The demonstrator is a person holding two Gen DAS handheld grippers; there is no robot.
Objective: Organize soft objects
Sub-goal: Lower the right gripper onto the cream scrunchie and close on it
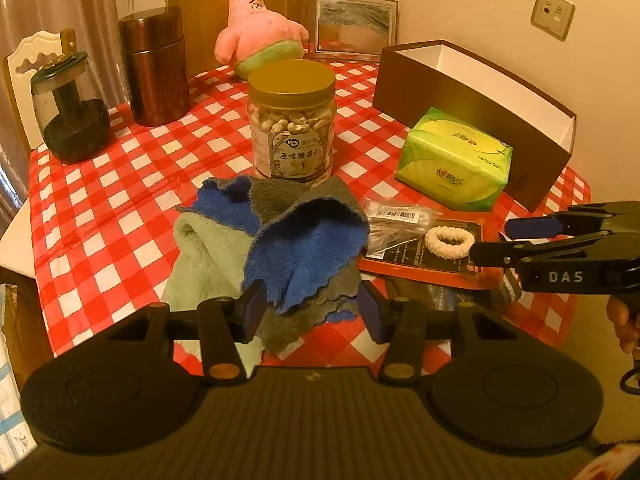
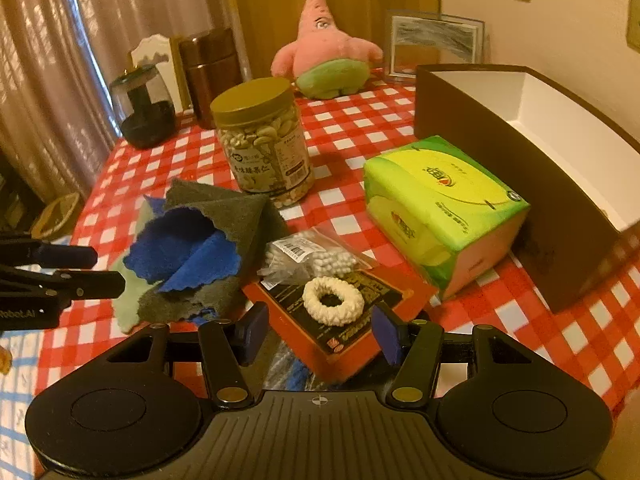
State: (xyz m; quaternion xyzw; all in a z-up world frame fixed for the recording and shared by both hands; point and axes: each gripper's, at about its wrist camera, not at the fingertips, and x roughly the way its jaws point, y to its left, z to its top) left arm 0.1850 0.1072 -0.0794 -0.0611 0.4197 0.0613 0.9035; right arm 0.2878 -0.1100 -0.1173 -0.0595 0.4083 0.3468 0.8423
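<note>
A pile of blue-and-grey cloths (image 1: 296,240) (image 2: 200,248) lies on a pale green towel (image 1: 200,256) at the table's near side. My left gripper (image 1: 312,312) is open just in front of the pile, touching nothing. A cream scrunchie (image 1: 448,242) (image 2: 334,300) lies on a red-and-black packet (image 2: 352,320). My right gripper (image 2: 320,332) is open just short of the scrunchie. A pink starfish plush (image 1: 256,28) (image 2: 324,52) sits at the far side. A green tissue pack (image 1: 456,156) (image 2: 440,208) lies beside an open brown box (image 1: 480,108) (image 2: 520,160).
A jar of nuts (image 1: 292,120) (image 2: 264,140) stands behind the cloths. A brown canister (image 1: 154,64), a dark glass jar (image 1: 72,108) and a picture frame (image 1: 354,26) stand at the back. A bag of cotton swabs (image 2: 308,258) lies by the scrunchie. A striped sock (image 1: 444,292) lies under the packet.
</note>
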